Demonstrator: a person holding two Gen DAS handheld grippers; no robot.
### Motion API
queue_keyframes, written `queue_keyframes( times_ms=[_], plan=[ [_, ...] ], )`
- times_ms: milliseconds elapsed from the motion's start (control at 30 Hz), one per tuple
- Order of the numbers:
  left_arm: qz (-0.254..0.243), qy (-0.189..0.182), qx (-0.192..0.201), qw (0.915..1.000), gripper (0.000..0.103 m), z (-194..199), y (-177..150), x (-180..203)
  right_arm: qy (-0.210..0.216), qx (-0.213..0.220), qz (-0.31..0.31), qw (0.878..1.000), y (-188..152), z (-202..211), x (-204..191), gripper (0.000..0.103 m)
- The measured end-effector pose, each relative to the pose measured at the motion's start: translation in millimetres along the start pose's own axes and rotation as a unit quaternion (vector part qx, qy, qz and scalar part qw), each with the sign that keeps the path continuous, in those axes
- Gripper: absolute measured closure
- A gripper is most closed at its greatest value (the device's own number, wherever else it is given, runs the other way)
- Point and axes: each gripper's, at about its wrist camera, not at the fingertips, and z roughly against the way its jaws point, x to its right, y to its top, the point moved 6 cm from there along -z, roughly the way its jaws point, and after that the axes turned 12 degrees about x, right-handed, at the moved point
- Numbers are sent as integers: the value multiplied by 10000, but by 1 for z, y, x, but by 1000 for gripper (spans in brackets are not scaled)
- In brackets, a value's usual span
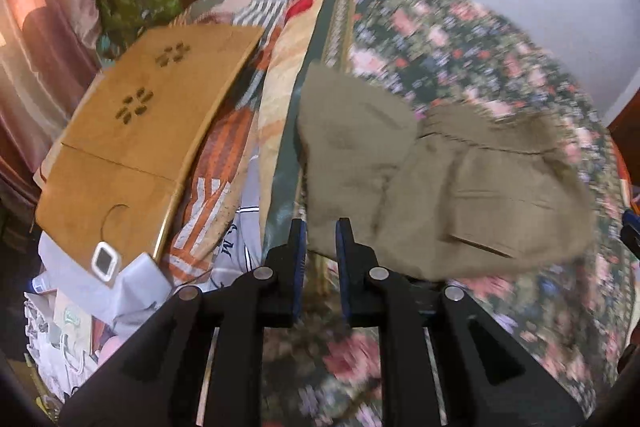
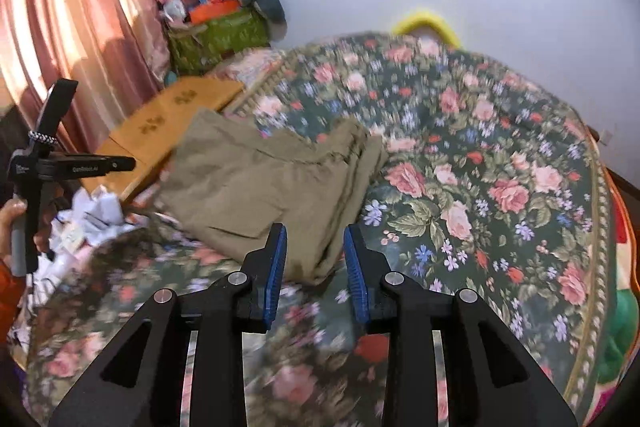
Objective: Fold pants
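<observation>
Khaki pants (image 1: 432, 179) lie folded in a compact bundle on the floral bedspread (image 1: 460, 39); they also show in the right wrist view (image 2: 264, 183). My left gripper (image 1: 321, 227) is open and empty, its tips at the bundle's near left corner. My right gripper (image 2: 315, 233) is open and empty, just short of the bundle's near right corner. The left gripper's body (image 2: 44, 163) shows at the far left of the right wrist view, held in a hand.
A wooden lap tray (image 1: 132, 131) lies left of the pants on striped bedding. Crumpled papers (image 2: 88, 219) and a small white device (image 1: 105, 261) sit near it. A green bag of clutter (image 2: 216, 35) and pink curtains (image 2: 80, 19) stand behind. The floral bedspread (image 2: 480, 167) stretches right.
</observation>
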Motion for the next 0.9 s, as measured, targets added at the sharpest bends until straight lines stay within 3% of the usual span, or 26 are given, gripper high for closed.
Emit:
queue_keyframes(
  times_ms=[133, 267, 433, 600, 733, 833, 900],
  plan=[
    [-214, -152, 586, 9979, 88, 74, 8, 21, 59, 574, 27, 9983, 19, 55, -19, 77],
    [-351, -445, 1232, 9908, 88, 155, 14, 41, 196, 1201, 146, 9925, 42, 114, -46, 77],
    [-555, -619, 2033, 9756, 88, 259, 11, 65, 373, 1872, 335, 9810, 61, 181, -81, 77],
    [-717, -692, 2789, 9551, 85, 346, -5, 86, 488, 2436, 500, 9673, 61, 241, -115, 77],
    [-772, -645, 3296, 9387, 74, 392, -26, 96, 505, 2713, 586, 9594, 54, 272, -136, 77],
    [-721, -653, 3581, 9286, 52, 419, -44, 99, 422, 2840, 593, 9560, 47, 287, -143, 76],
    [-686, -661, 3690, 9245, 44, 429, -53, 101, 357, 2893, 516, 9552, 43, 291, -144, 67]
  ],
)
